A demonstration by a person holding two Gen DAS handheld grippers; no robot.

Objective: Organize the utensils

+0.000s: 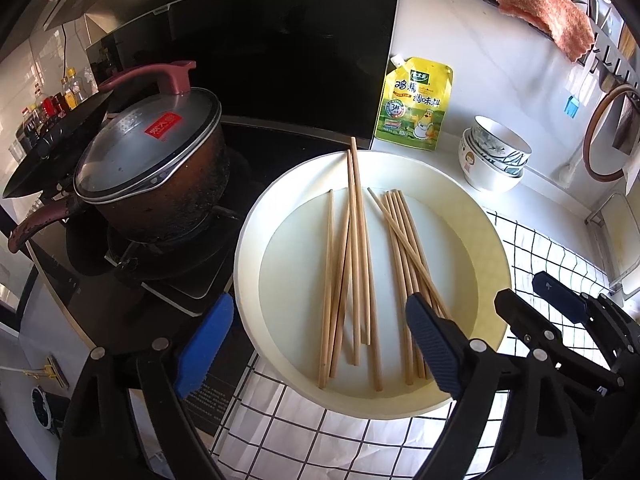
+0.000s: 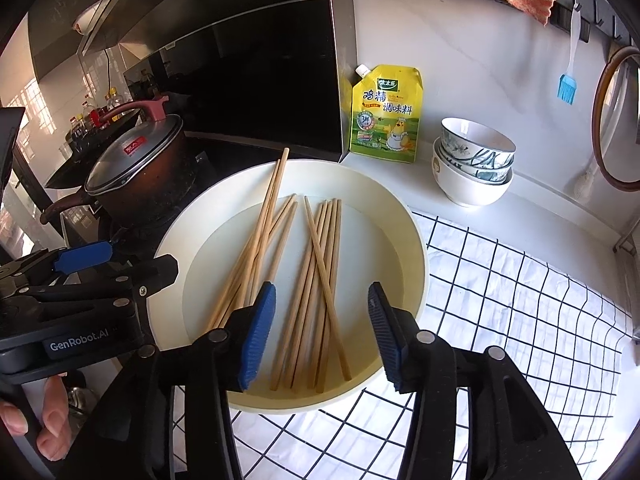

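Observation:
A wide cream basin (image 1: 490, 240) (image 2: 418, 256) sits on a checked cloth and holds several wooden chopsticks (image 1: 356, 264) (image 2: 320, 280) in two loose bunches. My left gripper (image 1: 320, 340) is open and empty, hovering over the basin's near left rim, one finger outside it, one over the right bunch. My right gripper (image 2: 322, 336) is open and empty above the near ends of the right bunch. It also shows at the right of the left wrist view (image 1: 560, 300). The left gripper shows at the left of the right wrist view (image 2: 96, 256).
A lidded dark pot (image 1: 152, 176) (image 2: 140, 168) stands on the stove left of the basin. A yellow seasoning pouch (image 1: 414, 106) (image 2: 386, 114) and stacked bowls (image 1: 494, 160) (image 2: 474, 164) stand behind it. The white checked cloth (image 2: 520, 300) covers the counter to the right.

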